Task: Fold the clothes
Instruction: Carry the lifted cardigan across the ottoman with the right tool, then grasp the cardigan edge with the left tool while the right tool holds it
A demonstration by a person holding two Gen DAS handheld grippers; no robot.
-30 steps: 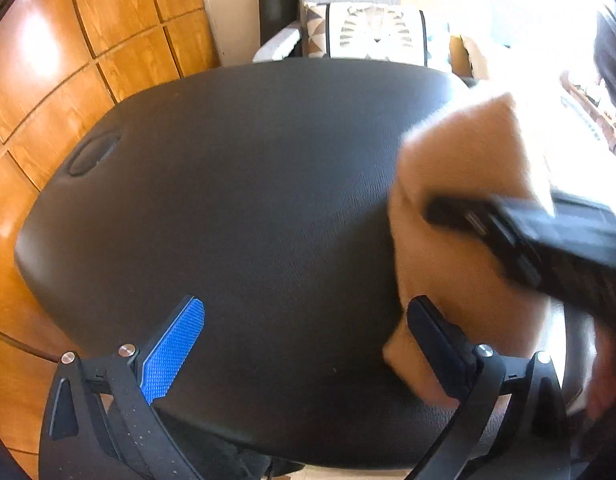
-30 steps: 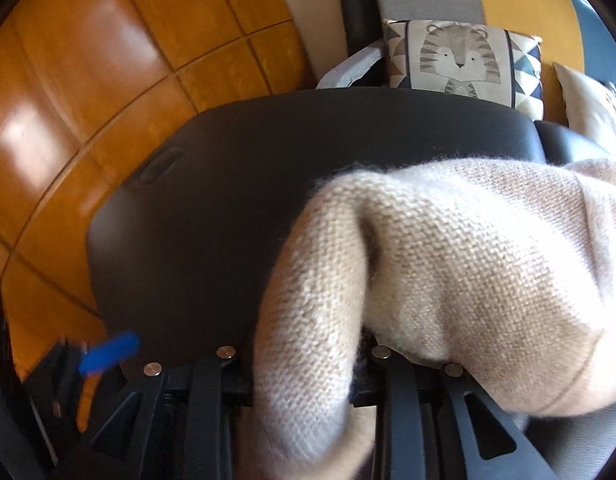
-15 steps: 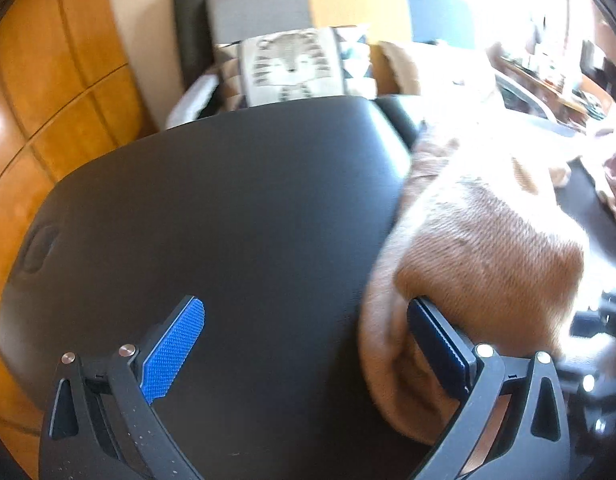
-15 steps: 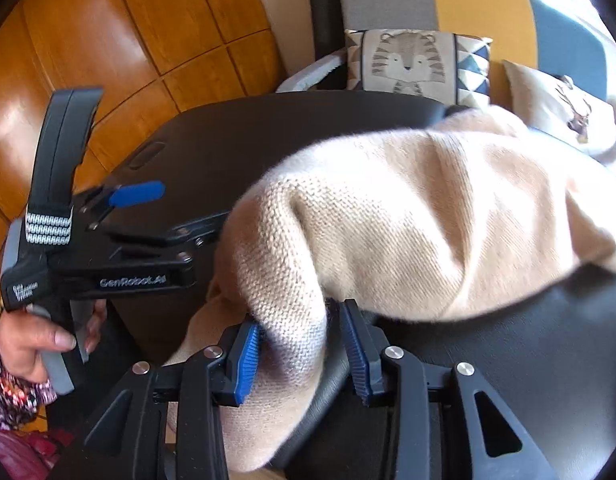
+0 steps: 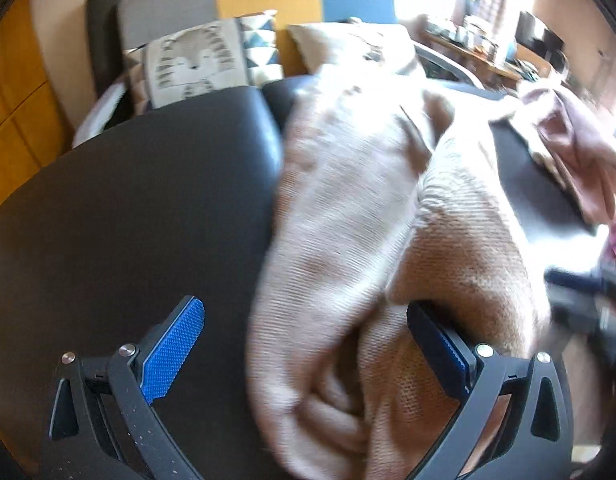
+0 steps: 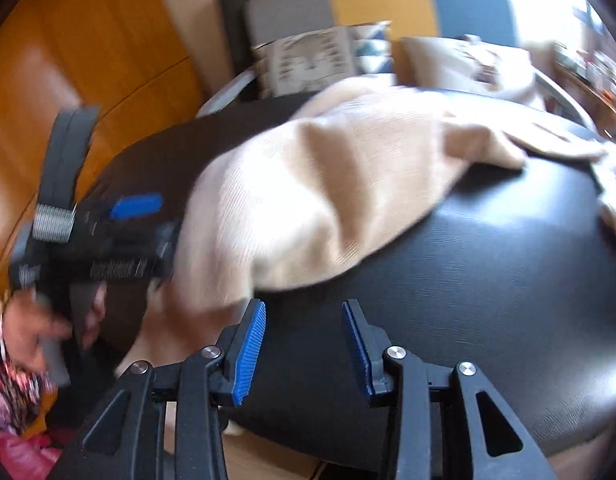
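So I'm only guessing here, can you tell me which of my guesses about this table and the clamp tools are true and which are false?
1. The beige knitted sweater lies on a black table. True.
2. The right gripper is clamped on the sweater. False: its jaws have just been opening and now stand apart over bare table, with nothing between them.
3. A cushion with an animal face sits behind the table. True.
4. The left gripper is shut tight. False: its blue pads stand wide apart, with sweater fabric bunched loosely between them.
5. The table is white. False: it is black.
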